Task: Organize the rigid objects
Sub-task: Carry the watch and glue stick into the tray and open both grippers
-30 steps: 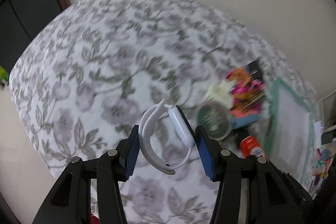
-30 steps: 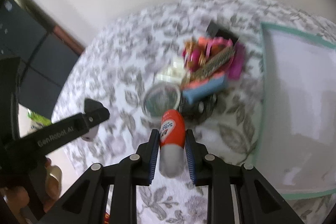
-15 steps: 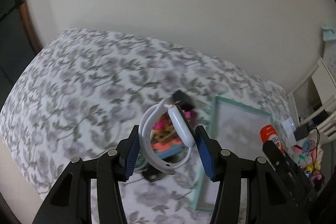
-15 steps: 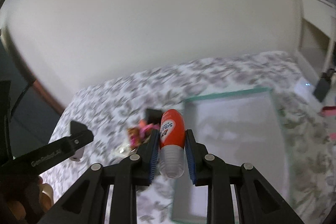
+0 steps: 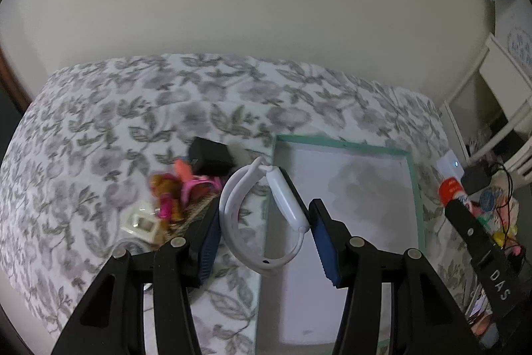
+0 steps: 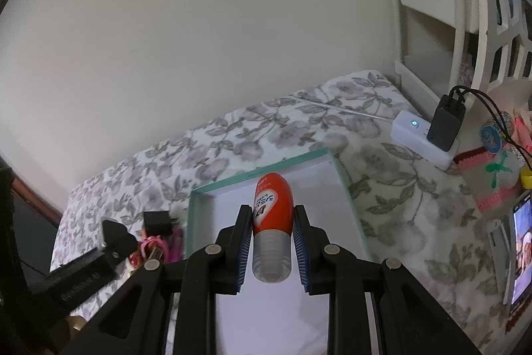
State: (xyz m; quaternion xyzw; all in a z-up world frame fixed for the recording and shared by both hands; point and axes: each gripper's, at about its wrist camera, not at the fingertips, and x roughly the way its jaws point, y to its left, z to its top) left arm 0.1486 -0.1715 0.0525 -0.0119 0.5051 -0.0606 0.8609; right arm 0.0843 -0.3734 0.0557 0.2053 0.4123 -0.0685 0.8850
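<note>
My left gripper (image 5: 266,232) is shut on a white smart wristband (image 5: 262,218) and holds it above the left rim of a shallow white tray with a teal edge (image 5: 345,144). My right gripper (image 6: 271,250) is shut on an orange-red bottle with a clear ribbed cap (image 6: 272,215), held over the same tray (image 6: 262,172). The right gripper's arm and the bottle's top (image 5: 450,188) show at the right of the left wrist view.
A pile of small items lies left of the tray: a black box (image 5: 209,155), pink and orange toys (image 5: 186,188), a white square piece (image 5: 139,223). A white power strip with a black charger (image 6: 429,135) and clutter sit at the right. The wall is behind the floral bed (image 5: 99,122).
Both grippers have swung right from over the pile to over the tray, each still holding its object. The view has also tilted upward toward the wall.
</note>
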